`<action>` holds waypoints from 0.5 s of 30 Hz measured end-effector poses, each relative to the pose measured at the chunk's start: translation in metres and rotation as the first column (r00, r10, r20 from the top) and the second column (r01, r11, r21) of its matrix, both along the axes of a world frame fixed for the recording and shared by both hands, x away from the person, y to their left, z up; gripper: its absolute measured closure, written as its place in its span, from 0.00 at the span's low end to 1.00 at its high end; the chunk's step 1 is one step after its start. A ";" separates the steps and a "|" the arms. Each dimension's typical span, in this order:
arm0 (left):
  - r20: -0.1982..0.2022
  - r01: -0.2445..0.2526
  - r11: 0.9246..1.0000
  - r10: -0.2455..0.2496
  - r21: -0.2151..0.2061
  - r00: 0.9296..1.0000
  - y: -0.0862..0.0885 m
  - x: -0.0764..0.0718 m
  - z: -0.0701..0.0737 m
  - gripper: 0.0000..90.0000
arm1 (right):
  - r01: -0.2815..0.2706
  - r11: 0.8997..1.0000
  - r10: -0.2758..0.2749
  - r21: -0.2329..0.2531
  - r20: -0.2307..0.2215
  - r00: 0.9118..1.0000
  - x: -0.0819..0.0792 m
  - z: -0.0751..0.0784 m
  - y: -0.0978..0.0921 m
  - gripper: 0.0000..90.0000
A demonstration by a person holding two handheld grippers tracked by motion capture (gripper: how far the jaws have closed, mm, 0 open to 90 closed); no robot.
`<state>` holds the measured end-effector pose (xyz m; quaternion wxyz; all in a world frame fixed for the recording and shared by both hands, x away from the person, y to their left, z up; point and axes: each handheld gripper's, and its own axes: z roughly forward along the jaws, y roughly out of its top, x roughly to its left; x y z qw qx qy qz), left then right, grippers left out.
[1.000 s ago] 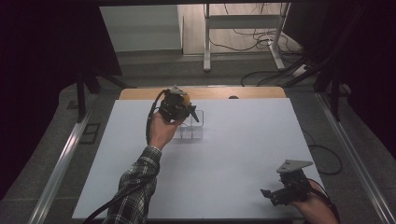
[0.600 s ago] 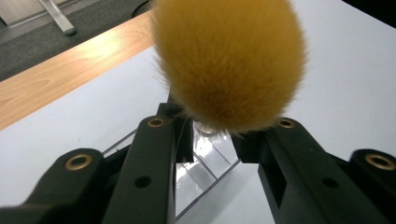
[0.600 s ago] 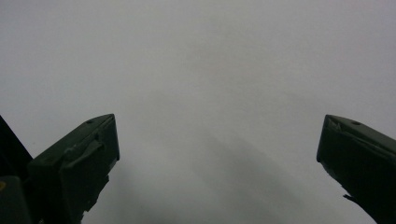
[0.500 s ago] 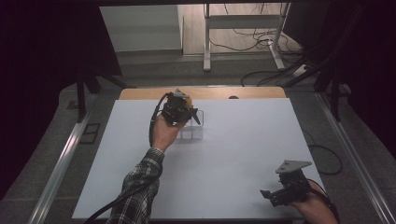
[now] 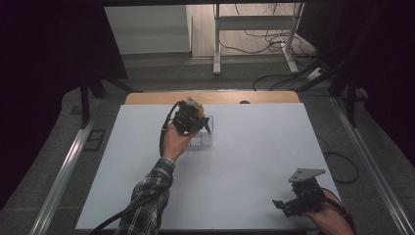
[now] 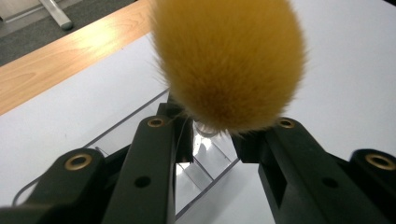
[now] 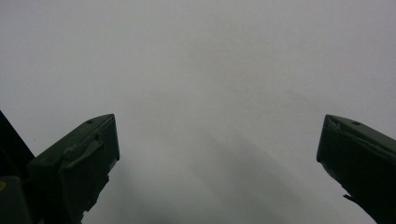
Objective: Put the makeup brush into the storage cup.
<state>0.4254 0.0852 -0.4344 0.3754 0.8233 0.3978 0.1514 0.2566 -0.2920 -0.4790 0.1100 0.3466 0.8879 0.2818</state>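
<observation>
The left tool [image 5: 208, 128], gripped in the person's left hand [image 5: 174, 141], shifts a little toward the far wooden edge of the desk over the second, and now sits over the clear acrylic compartment tray [image 5: 203, 139] rather than at its near side. With it the plaid-sleeved forearm [image 5: 151, 191] stretches slightly farther forward across the white desk [image 5: 254, 156].

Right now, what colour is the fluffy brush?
Yellow-orange; the brush shows best in the left gripper view.
</observation>
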 end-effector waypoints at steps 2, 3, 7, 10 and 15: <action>0.009 0.000 1.000 0.000 0.013 1.000 -0.001 0.000 -0.001 0.80 | 0.001 1.000 -0.001 0.000 0.000 1.000 0.000 0.000 0.000 0.00; 0.014 0.000 1.000 0.000 0.012 1.000 0.000 -0.001 -0.001 0.78 | 0.001 1.000 -0.001 0.000 0.000 1.000 0.000 0.000 0.000 0.00; 0.038 -0.008 1.000 0.007 0.029 0.999 0.001 -0.001 0.004 0.45 | 0.000 1.000 0.000 0.000 -0.001 1.000 0.000 0.000 0.000 0.00; 0.042 -0.006 1.000 0.005 0.015 0.999 0.002 -0.002 0.009 0.31 | 0.000 1.000 0.000 0.000 0.000 1.000 0.000 0.000 0.000 0.00; 0.015 -0.013 1.000 0.013 -0.003 1.000 0.005 0.000 0.013 0.13 | 0.005 1.000 -0.005 0.002 0.002 1.000 0.000 0.000 0.000 0.00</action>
